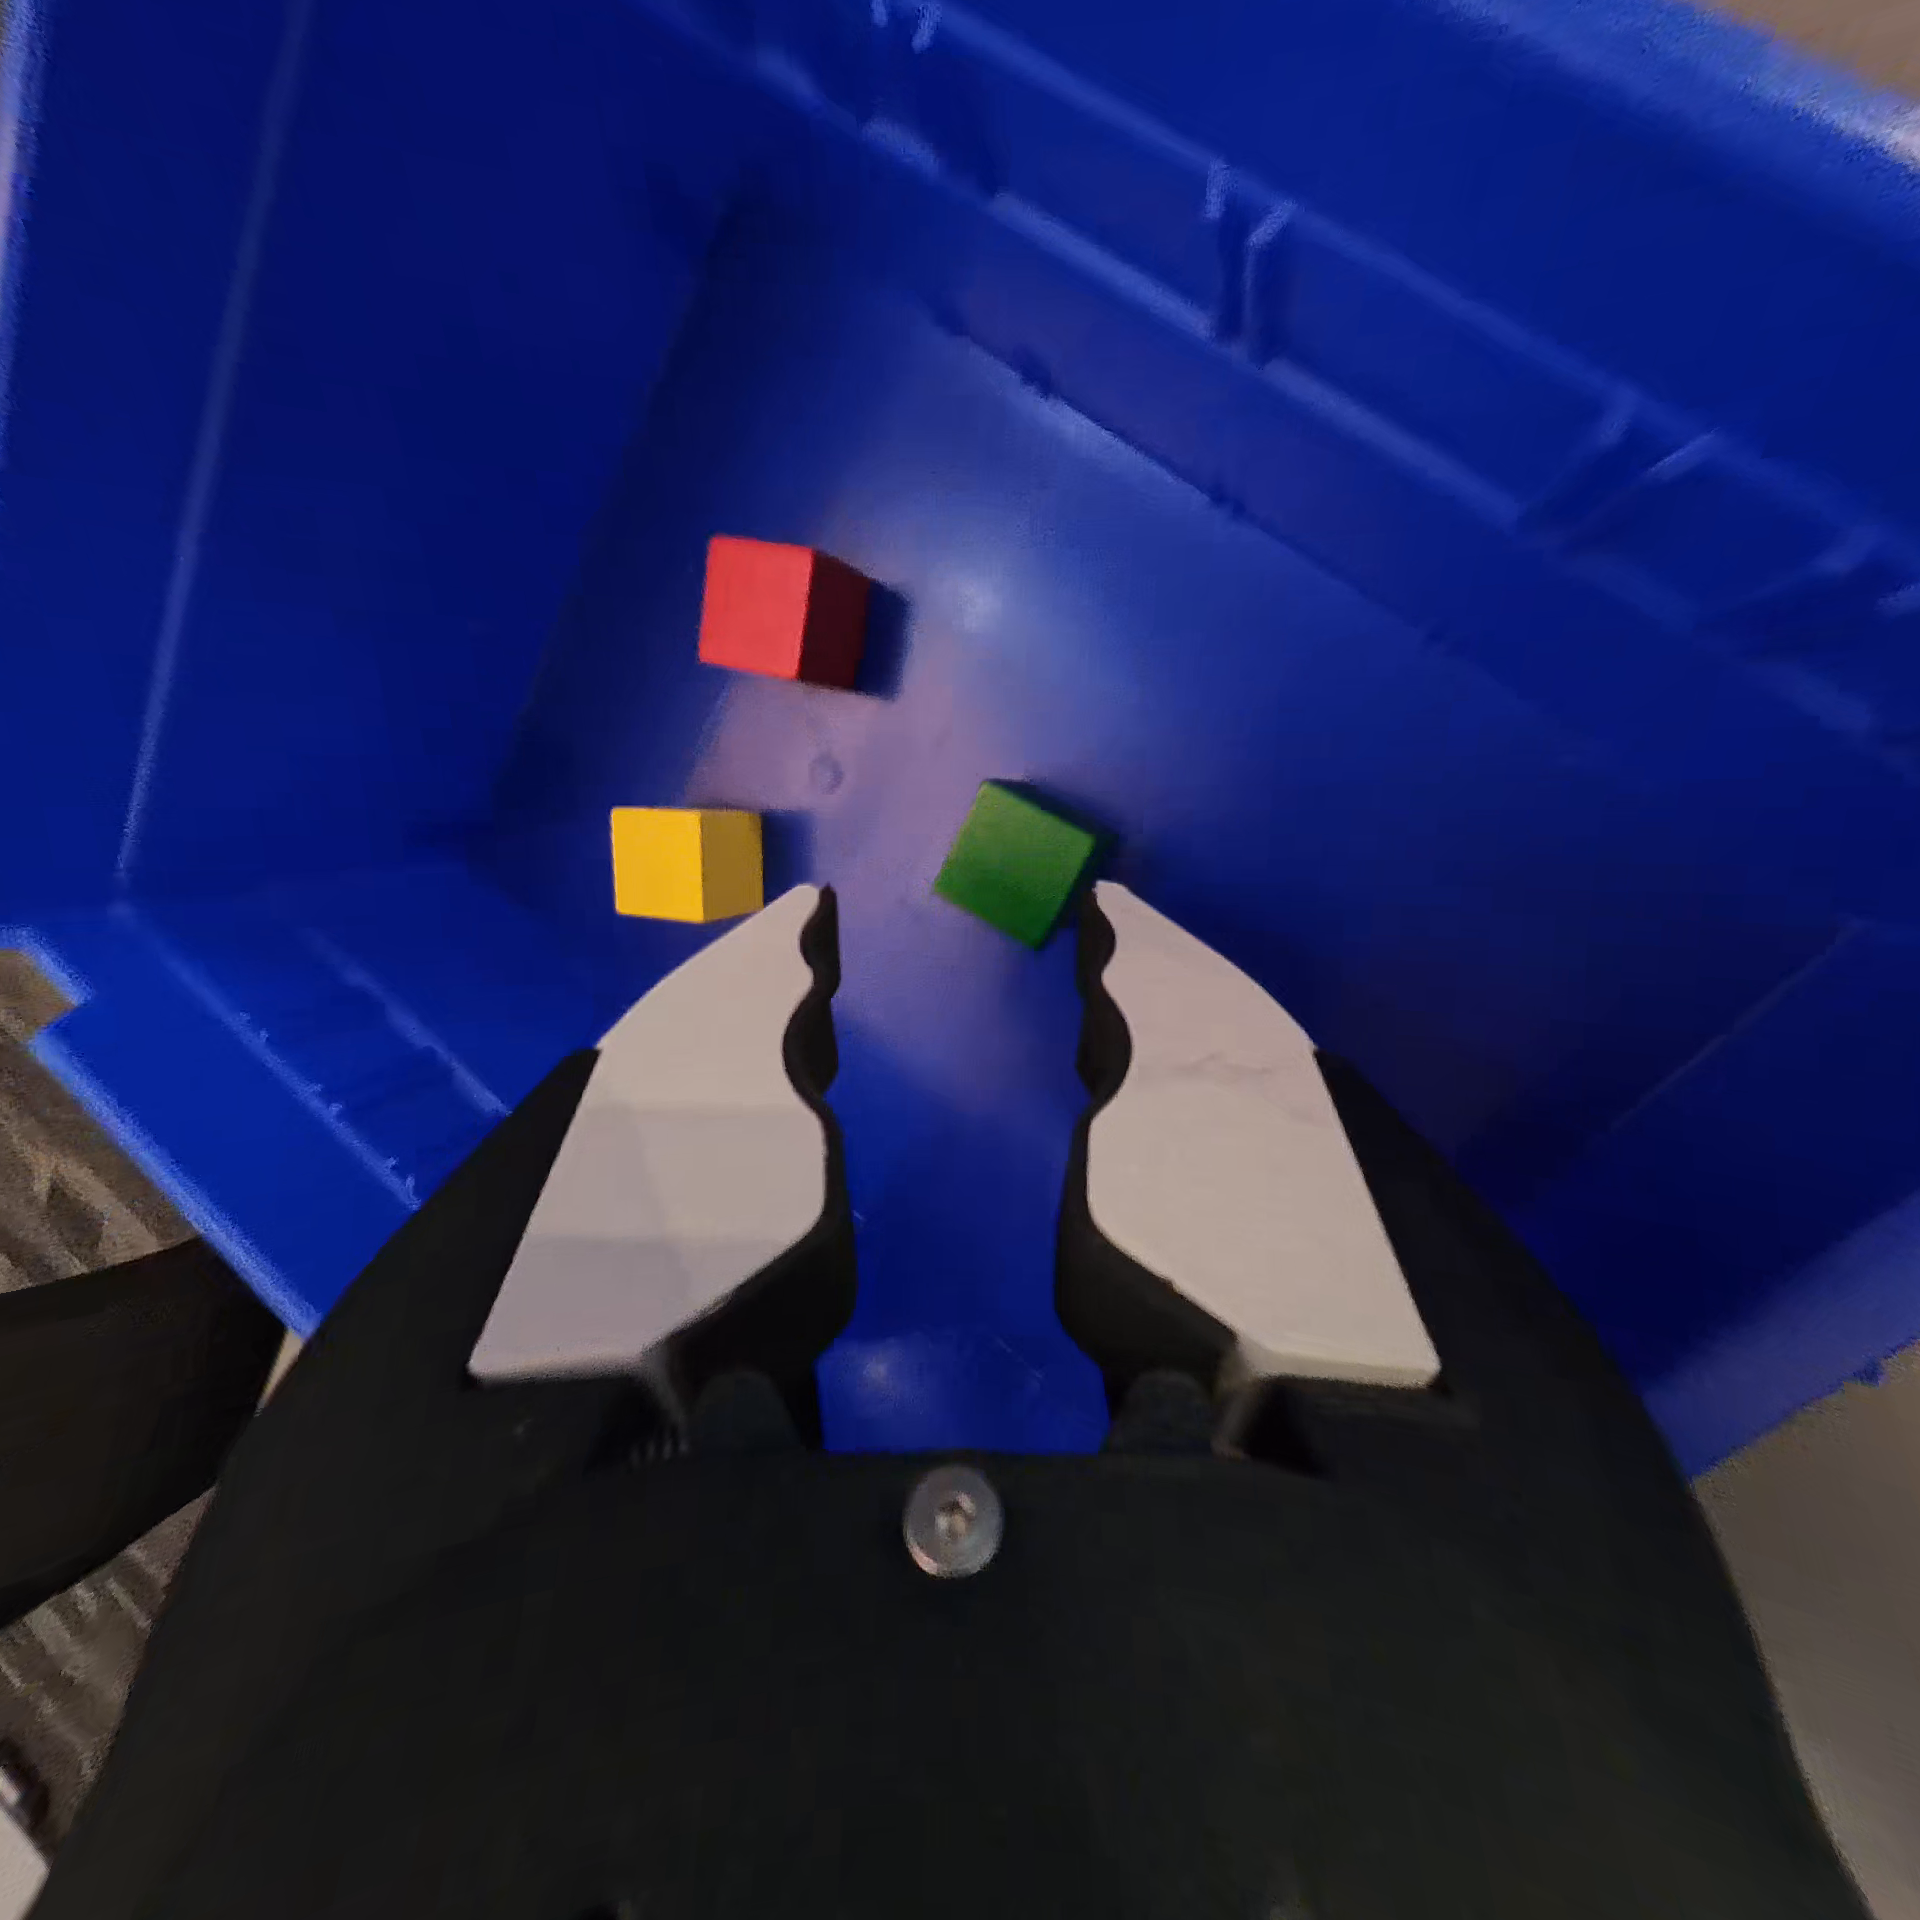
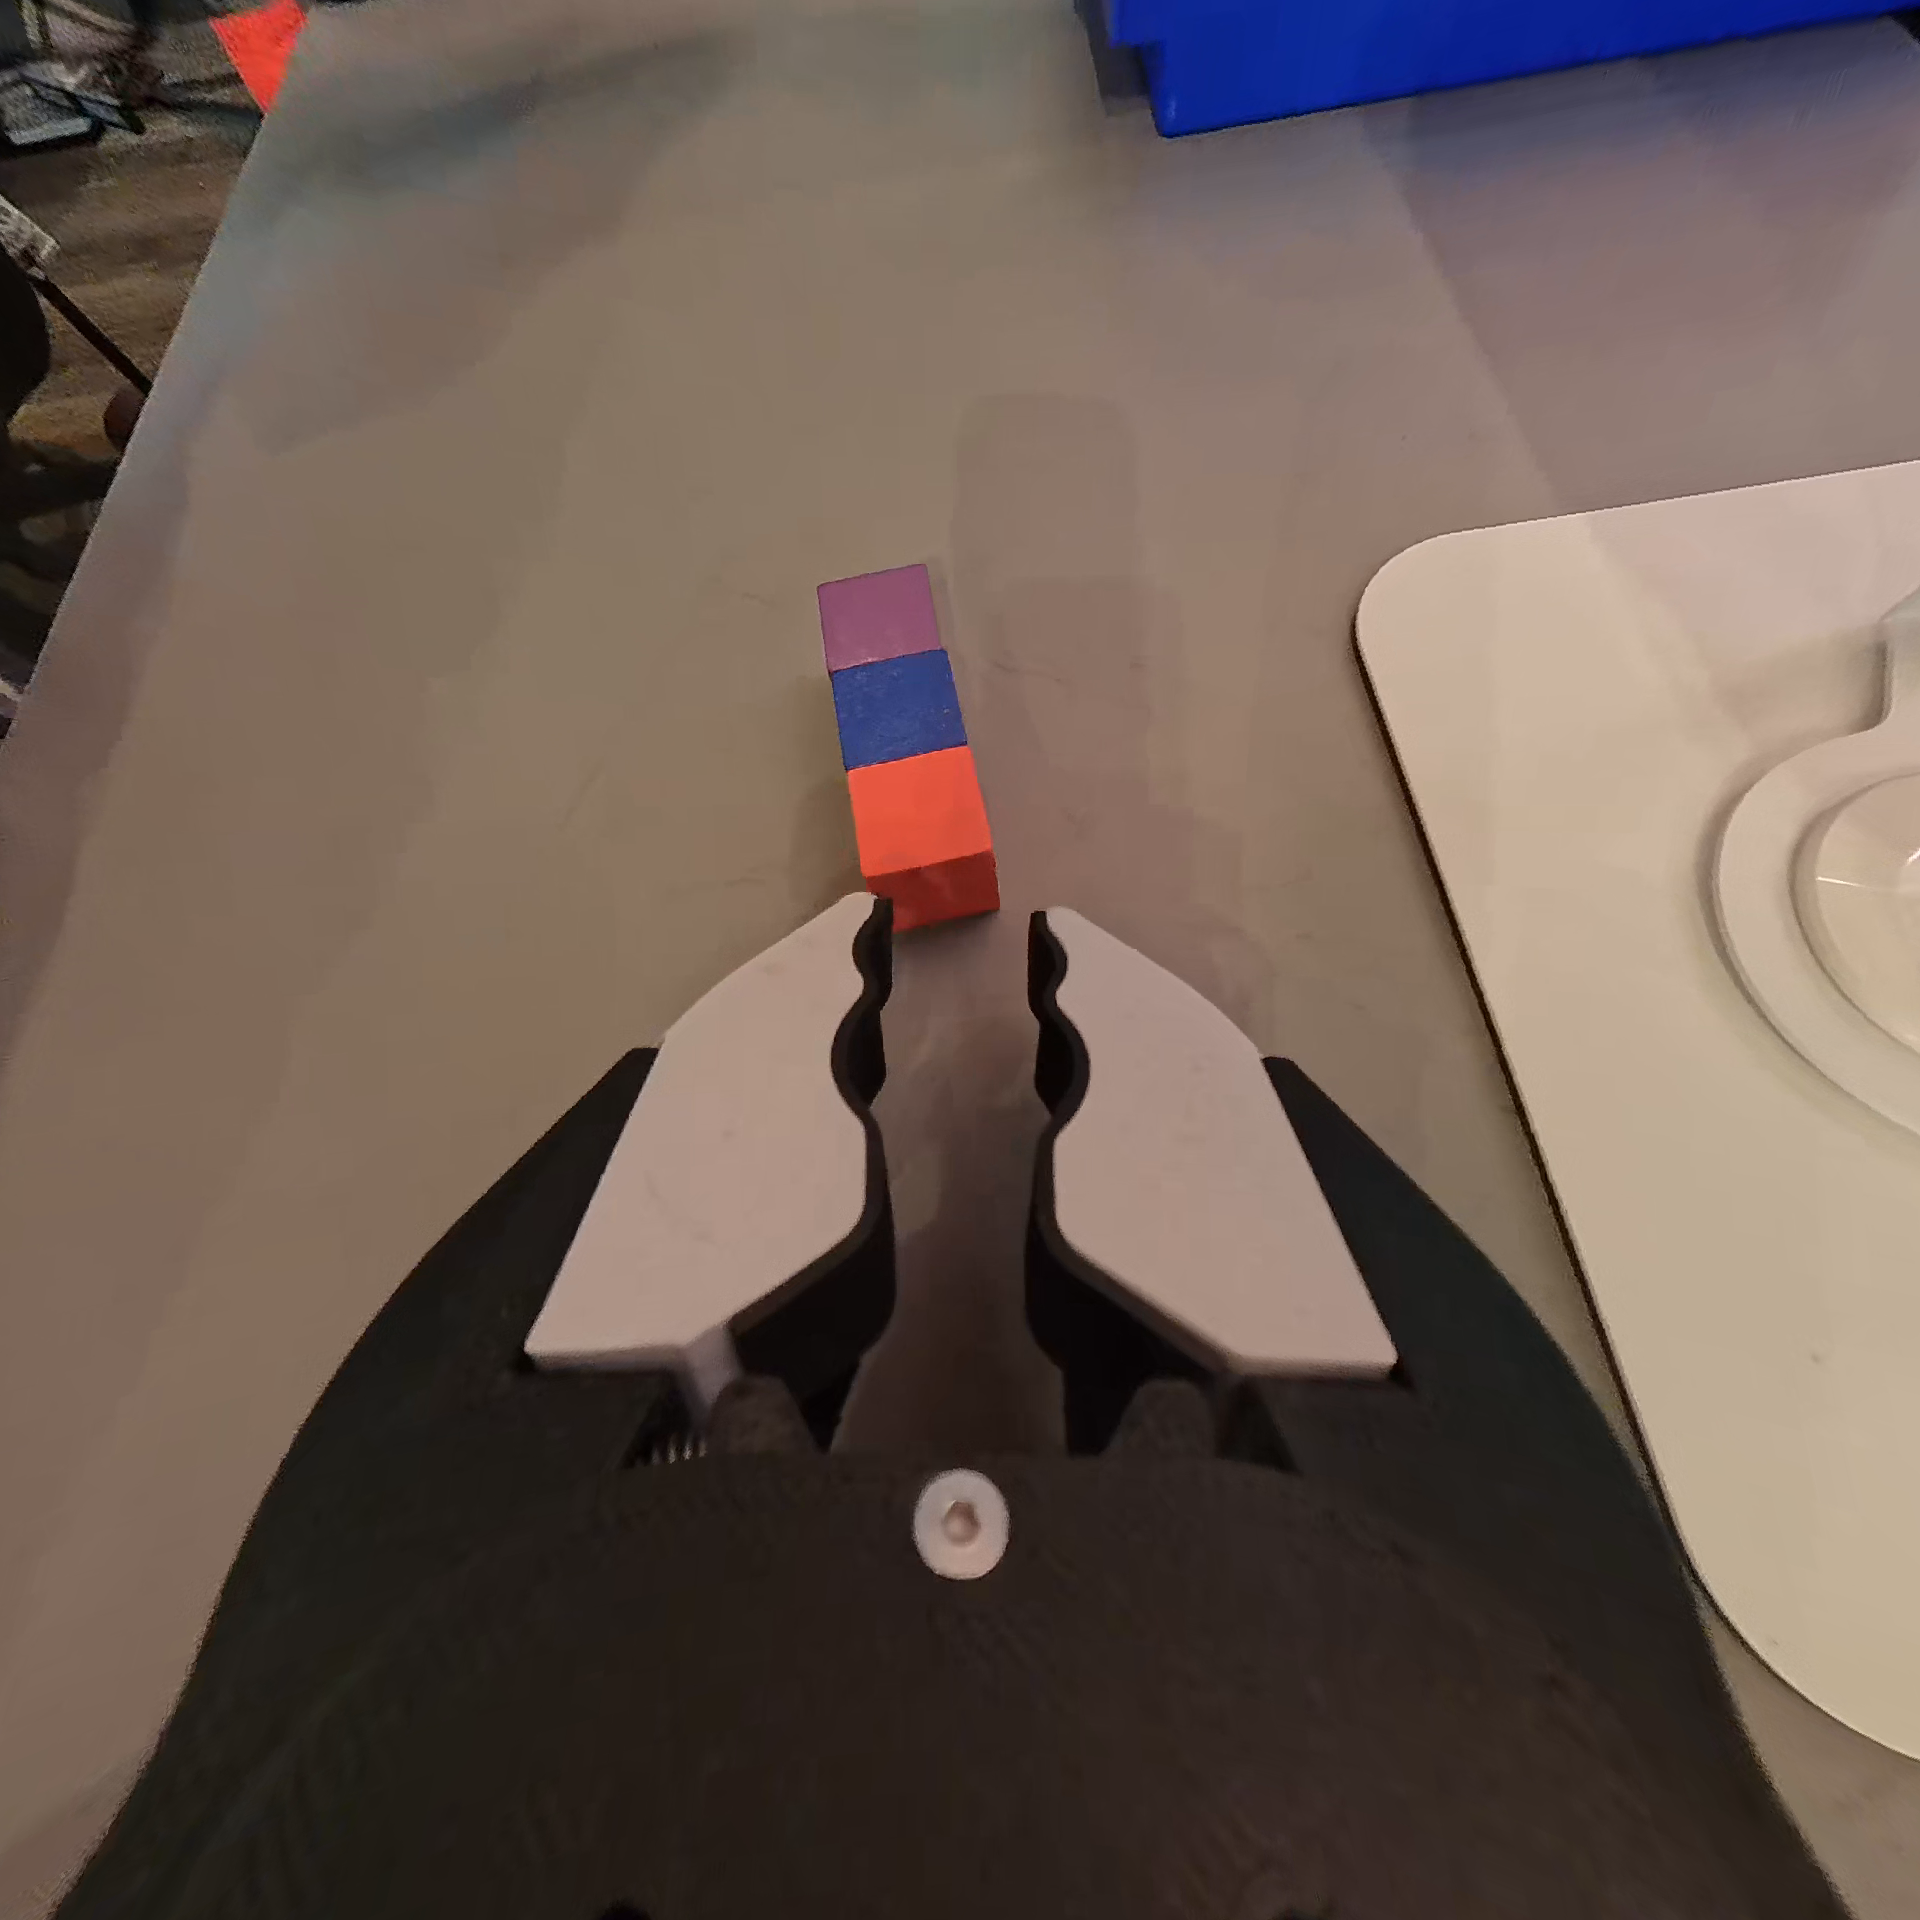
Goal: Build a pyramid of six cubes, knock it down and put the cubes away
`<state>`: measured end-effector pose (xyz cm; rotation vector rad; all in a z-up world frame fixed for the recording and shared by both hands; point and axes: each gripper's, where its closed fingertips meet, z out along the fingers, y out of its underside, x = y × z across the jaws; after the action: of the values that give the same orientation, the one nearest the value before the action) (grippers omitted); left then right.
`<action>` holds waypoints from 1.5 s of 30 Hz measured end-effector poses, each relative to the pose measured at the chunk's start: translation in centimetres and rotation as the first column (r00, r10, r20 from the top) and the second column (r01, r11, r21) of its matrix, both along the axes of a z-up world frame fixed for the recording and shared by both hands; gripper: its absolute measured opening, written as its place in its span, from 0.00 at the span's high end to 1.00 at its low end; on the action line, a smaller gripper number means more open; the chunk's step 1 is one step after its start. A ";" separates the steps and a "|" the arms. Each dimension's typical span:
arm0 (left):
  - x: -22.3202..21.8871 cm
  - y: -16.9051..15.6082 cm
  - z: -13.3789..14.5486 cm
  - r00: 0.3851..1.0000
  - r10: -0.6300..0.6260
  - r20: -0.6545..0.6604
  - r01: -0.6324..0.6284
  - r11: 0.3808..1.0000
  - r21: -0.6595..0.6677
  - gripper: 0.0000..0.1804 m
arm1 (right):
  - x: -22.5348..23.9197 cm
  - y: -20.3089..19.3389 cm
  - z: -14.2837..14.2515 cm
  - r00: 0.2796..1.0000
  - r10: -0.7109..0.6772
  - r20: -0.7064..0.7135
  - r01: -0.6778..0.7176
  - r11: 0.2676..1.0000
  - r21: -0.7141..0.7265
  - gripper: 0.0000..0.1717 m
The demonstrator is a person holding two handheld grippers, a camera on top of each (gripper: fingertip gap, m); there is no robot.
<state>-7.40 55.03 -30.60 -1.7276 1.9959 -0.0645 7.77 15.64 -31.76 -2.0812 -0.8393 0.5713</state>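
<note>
In the left wrist view my left gripper hangs open over the blue bin, with nothing between its pads. On the bin floor lie a red cube, a yellow cube and a green cube, which sits just past my right fingertip. In the right wrist view my right gripper is open and empty above the grey table. Just ahead of it, an orange cube, a blue cube and a purple cube lie in a touching row.
A white board bearing a clear plastic shape lies on the table to the right. The blue bin's corner shows at the far right of the table. The table's left edge runs along a patterned floor. The left gripper's tips are roughly 45 cm from the right gripper's.
</note>
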 end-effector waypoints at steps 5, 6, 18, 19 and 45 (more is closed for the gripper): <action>-0.4 0.3 -2.3 0.993 -0.018 -0.119 0.018 1.000 -0.006 0.68 | -0.1 0.0 -0.2 1.000 0.004 0.009 -0.004 1.000 -0.004 0.86; -0.3 0.5 -2.7 0.989 -0.031 -0.145 0.033 0.999 0.009 0.65 | -0.1 0.0 -0.2 1.000 0.005 0.008 -0.005 1.000 -0.005 0.86; 0.2 -1.8 0.7 0.997 -0.068 -0.031 0.069 0.997 0.030 0.84 | -0.1 0.1 -0.2 1.000 0.012 -0.013 -0.012 1.000 -0.002 0.86; 0.1 -2.7 2.3 0.998 -0.060 0.032 0.058 0.998 0.032 0.84 | -0.1 0.1 -0.2 1.000 0.010 -0.013 -0.010 1.000 -0.002 0.86; 13.9 -40.1 6.6 0.593 -0.271 0.758 0.588 0.789 -0.178 0.84 | -2.7 -0.1 5.6 0.985 -0.002 -0.174 0.049 0.962 0.268 0.76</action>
<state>6.50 14.95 -24.02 -1.0655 1.7956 -1.2282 5.06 15.57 -26.11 -1.7638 -0.7448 0.5785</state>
